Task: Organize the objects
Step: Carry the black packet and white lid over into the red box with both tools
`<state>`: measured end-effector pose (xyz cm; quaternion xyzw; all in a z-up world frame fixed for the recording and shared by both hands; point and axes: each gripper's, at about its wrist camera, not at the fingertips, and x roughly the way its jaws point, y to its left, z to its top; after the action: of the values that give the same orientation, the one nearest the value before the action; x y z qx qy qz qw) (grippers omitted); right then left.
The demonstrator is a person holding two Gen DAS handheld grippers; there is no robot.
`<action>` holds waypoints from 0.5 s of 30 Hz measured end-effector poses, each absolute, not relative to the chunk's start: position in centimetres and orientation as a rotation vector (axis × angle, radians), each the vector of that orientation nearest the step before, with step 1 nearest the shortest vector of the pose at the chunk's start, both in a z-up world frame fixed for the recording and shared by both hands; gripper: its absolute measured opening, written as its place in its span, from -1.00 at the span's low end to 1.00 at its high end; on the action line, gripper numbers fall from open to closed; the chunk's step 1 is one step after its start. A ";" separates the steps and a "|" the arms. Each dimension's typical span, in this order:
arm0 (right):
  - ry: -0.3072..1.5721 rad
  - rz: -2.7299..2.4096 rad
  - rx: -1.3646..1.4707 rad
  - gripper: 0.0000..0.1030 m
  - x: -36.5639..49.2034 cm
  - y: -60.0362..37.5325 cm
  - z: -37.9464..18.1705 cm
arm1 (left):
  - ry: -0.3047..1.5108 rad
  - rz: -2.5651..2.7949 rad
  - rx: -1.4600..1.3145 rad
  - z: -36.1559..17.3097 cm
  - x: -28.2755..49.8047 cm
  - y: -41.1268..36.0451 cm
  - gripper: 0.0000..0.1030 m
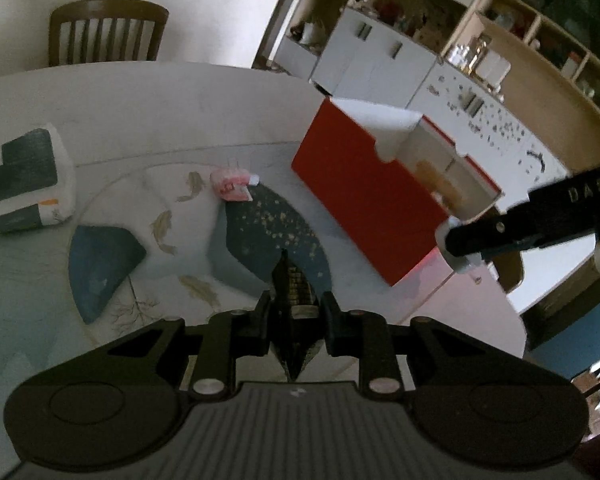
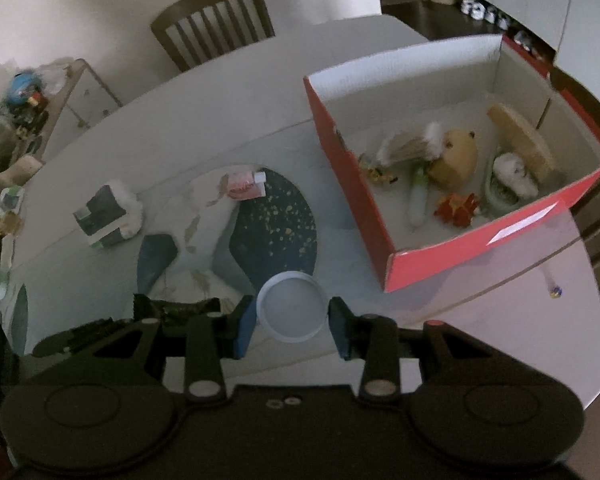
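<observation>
My left gripper (image 1: 294,316) is shut on a dark, ridged, pointed object (image 1: 290,280) and holds it above the fish-patterned placemat (image 1: 172,220). My right gripper (image 2: 292,320) is shut on a white round lid-like container (image 2: 292,306), its blue pads (image 2: 246,326) pressing both sides. The open red box (image 2: 352,184) stands to the right with a plush toy (image 2: 456,156), a red flower-like piece (image 2: 458,208) and several other small toys inside. In the left wrist view the right gripper (image 1: 460,248) hangs by the red box's (image 1: 360,200) near corner.
A small pink packet (image 2: 244,188) lies at the placemat's far edge, and a tissue pack (image 2: 108,216) sits to its left. A wooden chair (image 2: 216,20) stands behind the white table (image 2: 204,120). Cluttered shelves (image 2: 24,108) are at far left.
</observation>
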<state>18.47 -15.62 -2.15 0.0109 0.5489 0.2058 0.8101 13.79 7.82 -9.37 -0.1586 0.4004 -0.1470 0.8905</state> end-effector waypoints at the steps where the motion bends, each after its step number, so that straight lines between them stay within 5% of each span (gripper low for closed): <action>1: 1.168 0.445 0.019 -0.25 18.4 -16.0 -1.7 | 0.826 -0.301 -0.345 -9.0 13.7 7.9 -0.55; 15: 1.098 0.432 -0.037 -0.25 21.2 -23.1 0.1 | 0.741 -0.309 -0.370 -4.0 15.2 4.1 -0.55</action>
<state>21.22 -23.11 0.10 -0.0173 0.5178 0.2037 0.8307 15.21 4.12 -3.96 -0.1790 0.3588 -0.1495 0.9038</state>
